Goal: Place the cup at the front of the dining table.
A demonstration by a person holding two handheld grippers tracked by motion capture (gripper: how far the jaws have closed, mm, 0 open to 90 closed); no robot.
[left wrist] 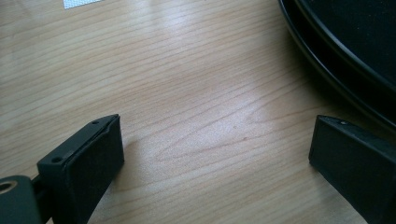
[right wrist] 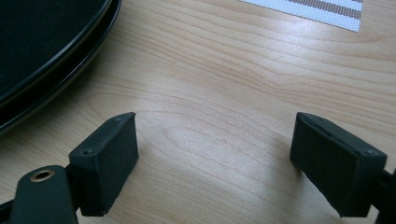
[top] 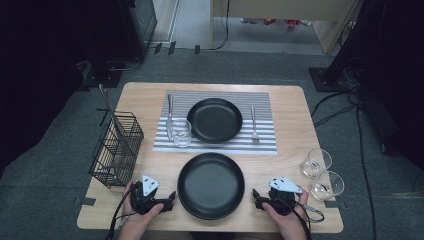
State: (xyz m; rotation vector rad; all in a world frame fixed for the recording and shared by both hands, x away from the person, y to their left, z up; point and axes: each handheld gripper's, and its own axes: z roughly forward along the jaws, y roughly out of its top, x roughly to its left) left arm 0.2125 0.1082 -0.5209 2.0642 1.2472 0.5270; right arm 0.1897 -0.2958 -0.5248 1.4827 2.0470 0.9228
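The near black plate (top: 211, 185) sits at the middle of the table's near edge, with the left gripper (top: 170, 200) and the right gripper (top: 256, 198) resting on the wood at either side of it, each just beside the rim. That flanking stance looks like a readiness to take the plate from both sides. Both grippers have their jaws spread wide with only bare table (left wrist: 187, 93) between them; neither holds anything.

Toward the far edge a striped placemat (top: 215, 142) carries a setting already laid: a second black plate (top: 215, 119) in its middle, a knife (top: 169, 116) and a glass tumbler (top: 182, 132) along its left side, a fork (top: 254, 125) on its right.

By count: two plates, three glasses, one knife, one fork, one placemat. Two of the glasses (top: 322, 174) wait near the right edge, likely spares. A black wire cutlery basket (top: 117, 150) stands at the left edge with one long utensil leaning out.
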